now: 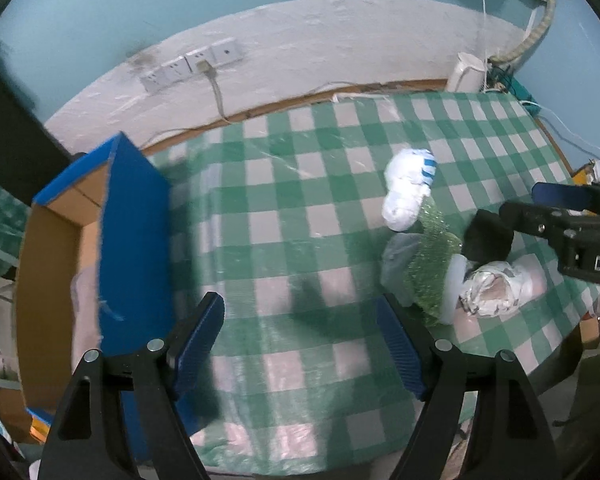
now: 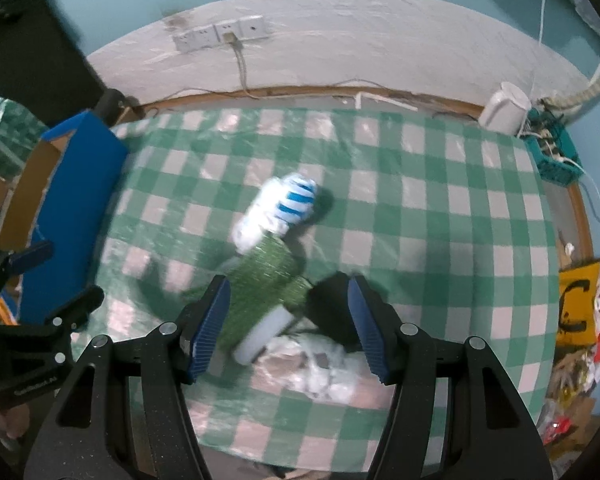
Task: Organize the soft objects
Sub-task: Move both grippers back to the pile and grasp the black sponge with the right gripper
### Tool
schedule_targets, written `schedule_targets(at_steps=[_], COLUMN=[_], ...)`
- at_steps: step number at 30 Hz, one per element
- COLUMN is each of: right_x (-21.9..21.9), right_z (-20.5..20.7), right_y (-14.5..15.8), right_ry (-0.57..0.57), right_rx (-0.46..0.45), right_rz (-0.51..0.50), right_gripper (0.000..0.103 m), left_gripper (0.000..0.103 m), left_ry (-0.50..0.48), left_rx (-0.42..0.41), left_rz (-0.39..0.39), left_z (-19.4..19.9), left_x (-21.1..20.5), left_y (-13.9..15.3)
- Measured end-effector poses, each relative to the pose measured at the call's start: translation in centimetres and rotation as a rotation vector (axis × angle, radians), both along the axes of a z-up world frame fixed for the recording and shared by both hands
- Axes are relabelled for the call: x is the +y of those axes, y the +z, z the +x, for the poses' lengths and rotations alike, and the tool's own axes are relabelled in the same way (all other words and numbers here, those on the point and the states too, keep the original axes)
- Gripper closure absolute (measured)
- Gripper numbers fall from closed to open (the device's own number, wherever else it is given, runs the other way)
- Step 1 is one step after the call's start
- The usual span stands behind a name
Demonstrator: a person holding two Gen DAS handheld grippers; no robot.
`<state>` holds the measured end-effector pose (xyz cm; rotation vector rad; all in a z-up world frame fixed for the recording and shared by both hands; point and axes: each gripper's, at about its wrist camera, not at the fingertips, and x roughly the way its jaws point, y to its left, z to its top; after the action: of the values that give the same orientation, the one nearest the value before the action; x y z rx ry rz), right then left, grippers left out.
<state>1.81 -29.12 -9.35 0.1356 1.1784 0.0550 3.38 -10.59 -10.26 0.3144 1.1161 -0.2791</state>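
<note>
A pile of soft things lies on the green checked tablecloth [image 2: 440, 220]: a white and blue striped sock roll [image 2: 280, 208], a green glittery sponge with a white base [image 2: 268, 296], a black soft piece [image 2: 332, 304] and a crumpled white bundle [image 2: 316, 372]. My right gripper [image 2: 290, 326] is open, its jaws astride the sponge and black piece just above the pile. My left gripper [image 1: 300, 344] is open and empty over the cloth, left of the pile, where the sock roll [image 1: 410, 188] and sponge [image 1: 432, 264] show. The right gripper [image 1: 540, 208] also shows there.
An open cardboard box with blue sides [image 1: 136, 240] stands at the table's left edge, with something pale inside. A wall with sockets [image 1: 196, 64] runs behind. A white device [image 2: 504, 108] and a teal basket [image 2: 552, 152] sit at the back right corner.
</note>
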Motion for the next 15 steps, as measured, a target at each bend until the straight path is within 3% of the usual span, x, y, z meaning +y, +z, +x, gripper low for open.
schedule_targets(at_steps=[15], right_x=[-2.0], right_z=[0.2], right_y=[-5.5], right_ry=[0.008], right_rx=[0.103], right_rz=[-0.003], right_gripper=[0.042], left_gripper=[0.023], left_ry=[-0.039], left_rx=[0.086], left_rz=[0.005], left_z=[1.0], left_x=[-4.1], left_y=[-3.4])
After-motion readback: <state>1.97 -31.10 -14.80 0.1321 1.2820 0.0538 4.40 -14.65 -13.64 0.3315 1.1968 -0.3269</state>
